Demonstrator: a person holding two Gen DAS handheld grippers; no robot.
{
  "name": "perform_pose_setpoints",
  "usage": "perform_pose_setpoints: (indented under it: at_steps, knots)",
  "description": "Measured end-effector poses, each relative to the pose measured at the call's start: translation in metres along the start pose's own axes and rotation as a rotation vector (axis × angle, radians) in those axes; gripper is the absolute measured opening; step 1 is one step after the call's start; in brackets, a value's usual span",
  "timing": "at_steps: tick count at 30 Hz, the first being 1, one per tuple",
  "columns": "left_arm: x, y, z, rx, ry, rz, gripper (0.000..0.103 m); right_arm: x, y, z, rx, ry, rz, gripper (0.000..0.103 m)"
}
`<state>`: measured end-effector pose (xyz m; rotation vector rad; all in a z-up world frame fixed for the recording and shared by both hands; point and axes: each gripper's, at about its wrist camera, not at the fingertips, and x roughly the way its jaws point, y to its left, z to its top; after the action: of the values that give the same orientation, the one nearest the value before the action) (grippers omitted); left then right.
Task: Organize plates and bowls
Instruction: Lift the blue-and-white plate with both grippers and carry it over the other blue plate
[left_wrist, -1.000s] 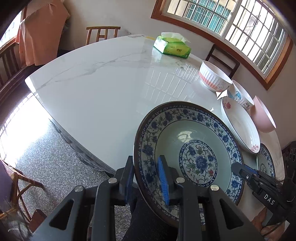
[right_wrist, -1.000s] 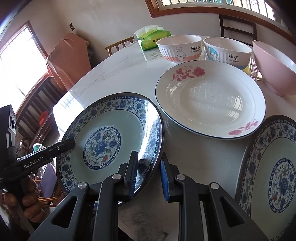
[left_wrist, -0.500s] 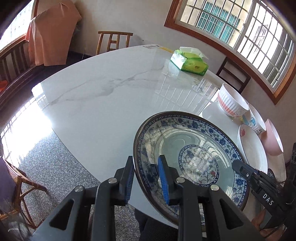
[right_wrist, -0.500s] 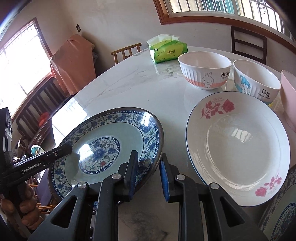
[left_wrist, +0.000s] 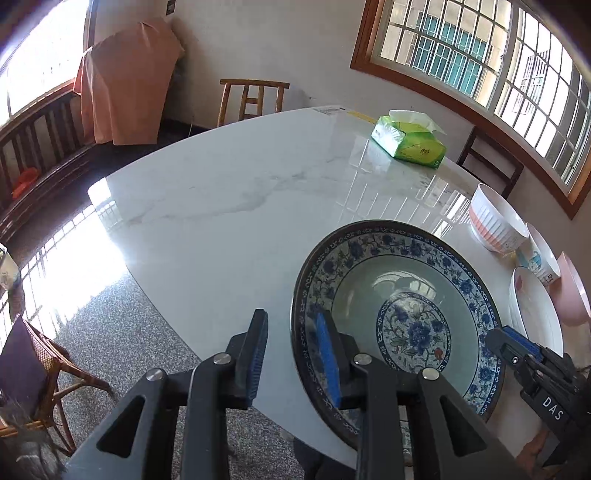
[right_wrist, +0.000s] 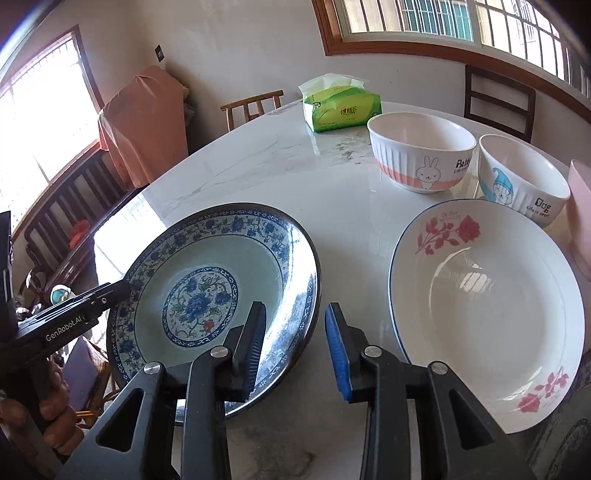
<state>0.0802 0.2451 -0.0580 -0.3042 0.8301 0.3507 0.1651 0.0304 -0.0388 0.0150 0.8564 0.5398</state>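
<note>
A blue-and-white floral plate (left_wrist: 413, 288) (right_wrist: 207, 266) lies at the near edge of the marble table (left_wrist: 240, 206), partly overhanging it. My left gripper (left_wrist: 290, 314) straddles its near rim: the right pad lies over the plate's inside and the left finger stands clear of the rim. My right gripper (right_wrist: 295, 308) is open around the opposite rim, its right finger over bare table. To the right are a white rose plate (right_wrist: 487, 306), a rabbit bowl (right_wrist: 421, 155), a dog bowl (right_wrist: 521, 177) and a pink bowl (right_wrist: 580, 221).
A green tissue pack (left_wrist: 410, 144) sits at the far side of the table. Wooden chairs (left_wrist: 255, 98) stand around it. A second blue-patterned plate (right_wrist: 569, 443) shows dimly at the bottom right. A hand (right_wrist: 55, 417) holds the left gripper's handle.
The blue plate has moved left, away from the rose plate. My right gripper's fingers have spread apart. A gap has appeared between the left gripper's left finger and the rim.
</note>
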Motion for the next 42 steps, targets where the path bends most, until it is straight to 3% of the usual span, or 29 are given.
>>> perform_pose_setpoints:
  at_steps: [3, 8, 12, 19, 22, 25, 31, 36, 42]
  knots:
    - [-0.021, -0.003, -0.003, 0.032, -0.071, 0.067, 0.043, -0.033, -0.003, 0.000, 0.010, -0.079, 0.028, 0.037]
    - [-0.055, -0.018, -0.011, 0.070, -0.110, 0.032, 0.044, -0.103, -0.027, -0.024, 0.061, -0.171, 0.078, 0.052]
    - [-0.077, -0.051, -0.025, 0.117, -0.086, -0.071, 0.049, -0.160, -0.062, -0.055, 0.099, -0.217, 0.006, 0.056]
    - [-0.086, -0.149, -0.064, 0.273, 0.081, -0.363, 0.050, -0.233, -0.158, -0.105, 0.205, -0.227, -0.235, 0.062]
    - [-0.080, -0.190, -0.080, 0.308, 0.173, -0.453, 0.050, -0.240, -0.195, -0.123, 0.268, -0.189, -0.285, 0.062]
    - [-0.072, -0.226, -0.092, 0.332, 0.247, -0.492, 0.050, -0.235, -0.220, -0.132, 0.319, -0.162, -0.263, 0.062]
    - [-0.049, -0.274, -0.105, 0.393, 0.326, -0.479, 0.050, -0.208, -0.243, -0.140, 0.352, -0.106, -0.197, 0.057]
    - [-0.026, -0.287, -0.108, 0.370, 0.398, -0.470, 0.050, -0.194, -0.261, -0.142, 0.402, -0.084, -0.125, 0.057]
    - [-0.025, -0.291, -0.107, 0.368, 0.392, -0.469, 0.050, -0.178, -0.267, -0.137, 0.398, -0.035, -0.061, 0.049]
